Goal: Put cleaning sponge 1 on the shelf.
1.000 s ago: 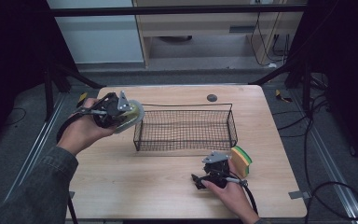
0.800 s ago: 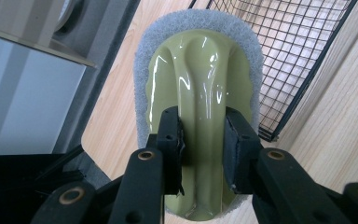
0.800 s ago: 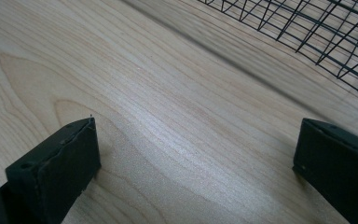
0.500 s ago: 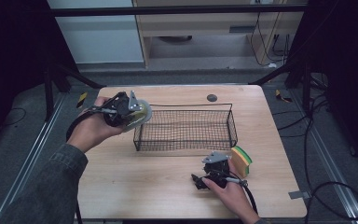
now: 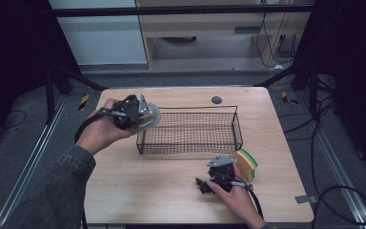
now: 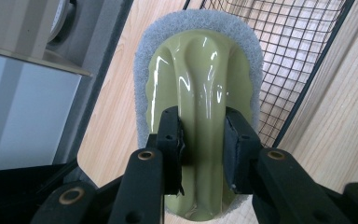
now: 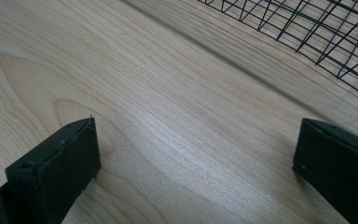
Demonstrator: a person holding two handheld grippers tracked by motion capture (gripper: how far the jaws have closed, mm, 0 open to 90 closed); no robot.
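My left gripper [image 5: 142, 114] is shut on a scrubber [image 5: 152, 116] with a glossy pale-green handle [image 6: 200, 60] and a grey pad around it. It hangs above the left end of a black wire basket [image 5: 190, 143], whose mesh [image 6: 298, 56] lies just beyond the scrubber. In the left gripper view the left gripper [image 6: 203, 128] has both pads pressed on the handle's ridge. My right gripper [image 5: 204, 185] rests on the wooden table [image 5: 138, 191] in front of the basket. In its own view the right gripper [image 7: 196, 154] stands open over bare wood.
A yellow and green sponge [image 5: 247, 164] stands on the table just right of the right hand. A small dark round disc [image 5: 216, 100] lies behind the basket. The basket's mesh [image 7: 307, 28] runs along the far side in the right gripper view.
The left hand has carried the scrubber to the right, up to the basket's left end. The right hand and its gripper have stayed still.
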